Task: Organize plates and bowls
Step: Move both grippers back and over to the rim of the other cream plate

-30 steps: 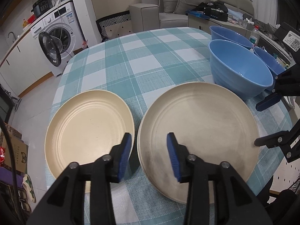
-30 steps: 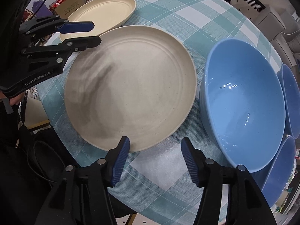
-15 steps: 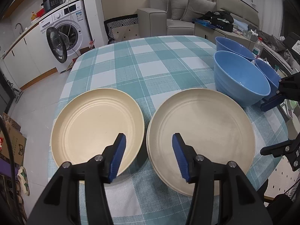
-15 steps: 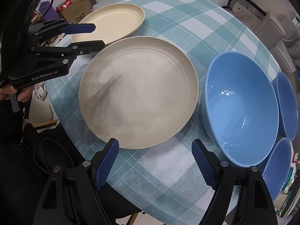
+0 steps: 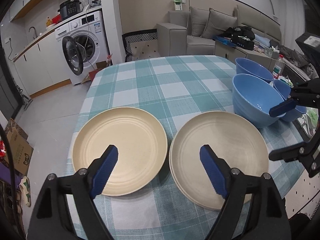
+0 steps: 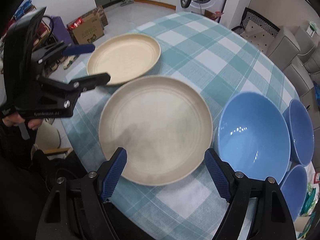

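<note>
A single cream plate point(image 5: 120, 150) point(image 6: 124, 60) lies at the table's left front. A stack of cream plates point(image 5: 219, 156) point(image 6: 156, 128) lies beside it on the right. Three blue bowls stand at the right: a large one point(image 5: 256, 102) point(image 6: 254, 138) and two smaller ones point(image 5: 253, 69) point(image 6: 301, 134). My left gripper point(image 5: 159, 168) is open and empty, above the gap between the plates. My right gripper point(image 6: 166, 172) is open and empty, over the near rim of the stack; it also shows in the left wrist view point(image 5: 280, 132).
The round table has a teal checked cloth point(image 5: 170, 84). A washing machine point(image 5: 84, 46) with its door open, a sofa point(image 5: 200, 32) and a low cabinet with clutter point(image 5: 250, 44) stand beyond. Cardboard boxes point(image 6: 88, 28) lie on the floor.
Both grippers have pulled back and up from the plates, and their jaws have opened wider. The plates and bowls have not moved.
</note>
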A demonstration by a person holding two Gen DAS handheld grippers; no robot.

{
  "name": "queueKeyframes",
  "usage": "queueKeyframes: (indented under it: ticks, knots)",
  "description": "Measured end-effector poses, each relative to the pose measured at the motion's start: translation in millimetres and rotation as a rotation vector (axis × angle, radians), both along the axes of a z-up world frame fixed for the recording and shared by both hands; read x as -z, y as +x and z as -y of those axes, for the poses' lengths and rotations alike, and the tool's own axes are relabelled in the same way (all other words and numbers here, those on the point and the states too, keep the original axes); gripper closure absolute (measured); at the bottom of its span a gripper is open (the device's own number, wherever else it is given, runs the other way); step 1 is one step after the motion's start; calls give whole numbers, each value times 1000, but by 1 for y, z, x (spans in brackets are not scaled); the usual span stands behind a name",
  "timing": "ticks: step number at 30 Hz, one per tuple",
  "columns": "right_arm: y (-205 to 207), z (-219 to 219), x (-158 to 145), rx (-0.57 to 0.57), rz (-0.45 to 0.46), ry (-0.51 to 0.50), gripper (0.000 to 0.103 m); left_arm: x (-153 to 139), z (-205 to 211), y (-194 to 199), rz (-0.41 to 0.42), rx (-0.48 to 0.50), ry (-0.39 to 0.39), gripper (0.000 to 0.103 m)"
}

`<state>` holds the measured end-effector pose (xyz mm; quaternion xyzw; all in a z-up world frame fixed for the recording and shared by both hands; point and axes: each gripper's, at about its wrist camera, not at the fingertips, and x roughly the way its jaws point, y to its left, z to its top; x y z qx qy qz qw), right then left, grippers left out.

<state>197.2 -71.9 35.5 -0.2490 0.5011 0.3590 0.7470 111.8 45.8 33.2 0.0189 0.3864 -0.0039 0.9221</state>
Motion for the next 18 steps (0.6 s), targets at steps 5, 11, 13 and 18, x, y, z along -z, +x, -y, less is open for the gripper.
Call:
queueKeyframes:
  ticks: [5,11,13,18]
  knots:
    - [10,-5,-12,22,34,82,21,-4,-10,-3,20,-51,-9,14]
    - [21,-15,-21,46,55,162,21,-9,-21,-7,60,-92,-7,3]
    - [24,-20,-22,47,67,175,20,-9,-25,-8,65,-102,-8,2]
    - [31,-32,-23,52,87,196,18,-11,-35,-9,83,-132,-20,1]
